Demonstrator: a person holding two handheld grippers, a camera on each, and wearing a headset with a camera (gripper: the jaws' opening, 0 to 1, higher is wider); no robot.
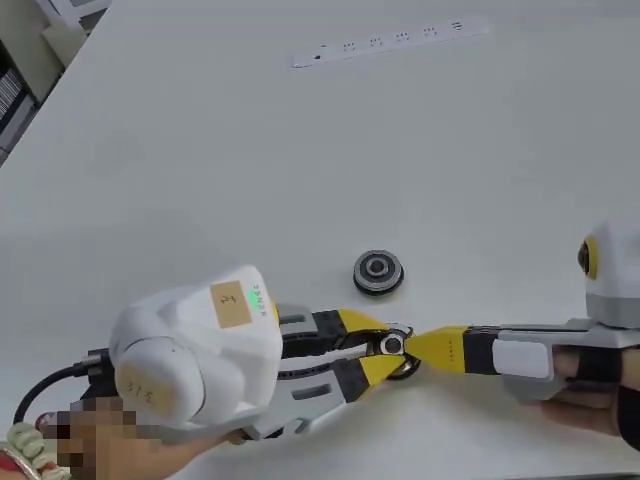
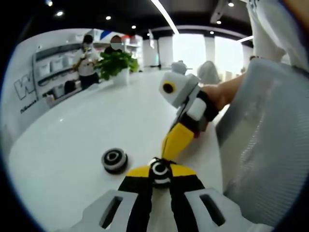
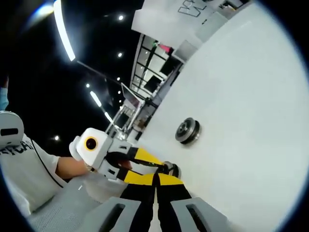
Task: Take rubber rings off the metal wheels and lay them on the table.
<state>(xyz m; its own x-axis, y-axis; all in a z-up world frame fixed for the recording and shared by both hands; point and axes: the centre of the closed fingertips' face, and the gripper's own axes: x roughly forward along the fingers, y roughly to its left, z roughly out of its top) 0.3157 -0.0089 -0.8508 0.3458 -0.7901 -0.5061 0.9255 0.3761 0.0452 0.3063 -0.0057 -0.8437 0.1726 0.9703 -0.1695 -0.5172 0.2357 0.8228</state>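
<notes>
Clamping the metal wheel (image 1: pixel 392 345) hub-up, left gripper (image 1: pixel 381 346) meets closed right gripper (image 1: pixel 414 347).

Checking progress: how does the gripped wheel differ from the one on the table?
The gripped wheel is clamped in the left gripper's jaws, the right gripper's tip on it; the free wheel lies flat on the table, untouched, farther back. Both are round, dark-rimmed.

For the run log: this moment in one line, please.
left gripper: holds wheel | right gripper: shut, at it | second wheel: on table
</notes>
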